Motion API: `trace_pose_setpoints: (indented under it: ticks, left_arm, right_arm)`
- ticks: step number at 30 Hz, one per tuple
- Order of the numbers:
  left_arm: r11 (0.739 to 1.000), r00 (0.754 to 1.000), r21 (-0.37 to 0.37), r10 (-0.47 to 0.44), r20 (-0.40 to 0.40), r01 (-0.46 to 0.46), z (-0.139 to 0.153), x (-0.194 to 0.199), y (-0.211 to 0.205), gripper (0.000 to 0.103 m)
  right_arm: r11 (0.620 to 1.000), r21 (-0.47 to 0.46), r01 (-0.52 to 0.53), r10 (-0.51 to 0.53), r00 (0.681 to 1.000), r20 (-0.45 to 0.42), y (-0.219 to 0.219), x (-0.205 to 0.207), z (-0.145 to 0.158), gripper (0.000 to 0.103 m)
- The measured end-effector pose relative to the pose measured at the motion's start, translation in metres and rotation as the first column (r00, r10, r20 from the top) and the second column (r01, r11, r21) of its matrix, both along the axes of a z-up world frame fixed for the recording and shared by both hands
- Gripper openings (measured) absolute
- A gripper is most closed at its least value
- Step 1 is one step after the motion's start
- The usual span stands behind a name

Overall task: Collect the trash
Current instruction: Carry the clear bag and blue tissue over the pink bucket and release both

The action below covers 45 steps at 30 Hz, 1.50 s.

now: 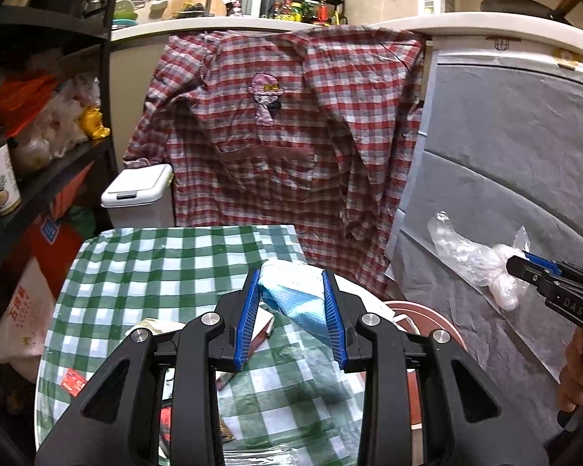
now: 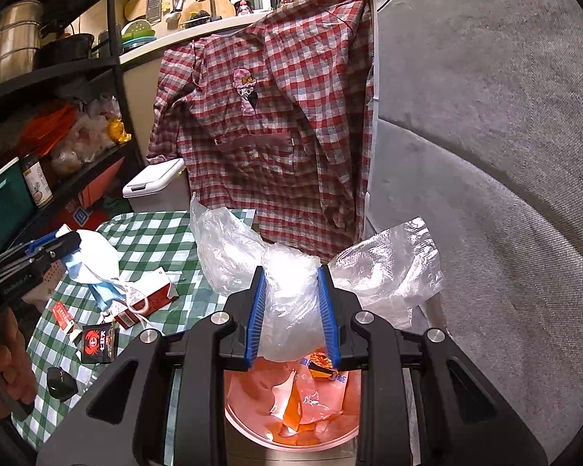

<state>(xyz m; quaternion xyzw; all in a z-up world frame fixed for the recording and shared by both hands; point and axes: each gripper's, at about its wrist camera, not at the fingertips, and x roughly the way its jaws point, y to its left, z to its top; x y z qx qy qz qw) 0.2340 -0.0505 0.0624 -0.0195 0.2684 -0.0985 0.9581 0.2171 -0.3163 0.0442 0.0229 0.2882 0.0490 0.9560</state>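
Note:
My left gripper (image 1: 291, 318) is shut on a crumpled blue and white face mask (image 1: 297, 295) and holds it above the green checked table (image 1: 144, 272); the mask also shows in the right wrist view (image 2: 95, 262). My right gripper (image 2: 291, 310) is shut on a crumpled clear plastic bag (image 2: 287, 283), held over a pink bin (image 2: 291, 407) lined with an orange bag. The right gripper with the bag shows in the left wrist view (image 1: 486, 264). The bin's rim (image 1: 419, 306) is just right of my left gripper.
On the table lie a red and white carton (image 2: 147, 295), a black packet with a red crab (image 2: 97, 343), a small red packet (image 2: 60, 314) and a black object (image 2: 60, 382). A white lidded bin (image 1: 138, 190) stands behind. A checked shirt (image 1: 283, 128) hangs ahead; shelves at left.

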Motion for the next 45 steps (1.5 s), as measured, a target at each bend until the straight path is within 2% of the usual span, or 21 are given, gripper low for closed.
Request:
trace_pose_setpoints:
  ticks: [18, 26, 29, 31, 32, 37, 45]
  left_arm:
    - [0.995, 0.994, 0.044, -0.089, -0.069, 0.092, -0.03, 0.022, -0.064, 0.032]
    - [0.993, 0.991, 0.036, -0.106, -0.085, 0.109, -0.034, 0.03, -0.08, 0.033]
    - [0.993, 0.99, 0.031, -0.111, -0.092, 0.114, -0.035, 0.031, -0.084, 0.035]
    - [0.992, 0.987, 0.026, -0.12, -0.103, 0.123, -0.036, 0.033, -0.086, 0.05]
    - [0.992, 0.987, 0.028, -0.121, -0.106, 0.125, -0.037, 0.033, -0.087, 0.054]
    - [0.992, 0.987, 0.023, -0.121, -0.102, 0.124, -0.035, 0.034, -0.084, 0.055]
    - [0.993, 0.99, 0.014, -0.113, -0.088, 0.115, -0.028, 0.029, -0.07, 0.051]
  right_arm:
    - [0.999, -0.015, 0.036, -0.037, 0.999, -0.028, -0.006, 0.008, -0.008, 0.027]
    - [0.999, -0.011, 0.04, -0.041, 0.998, -0.04, -0.009, 0.016, -0.011, 0.027]
    - [0.999, -0.007, 0.045, -0.046, 0.998, -0.046, -0.01, 0.018, -0.012, 0.03]
    - [0.998, -0.007, 0.055, -0.055, 0.997, -0.051, -0.011, 0.02, -0.013, 0.033]
    - [0.998, -0.005, 0.057, -0.057, 0.997, -0.053, -0.013, 0.021, -0.013, 0.038]
    - [0.998, 0.008, 0.06, -0.06, 0.996, -0.062, -0.016, 0.023, -0.015, 0.043]
    - [0.998, 0.014, 0.059, -0.058, 0.997, -0.058, -0.014, 0.022, -0.015, 0.043]
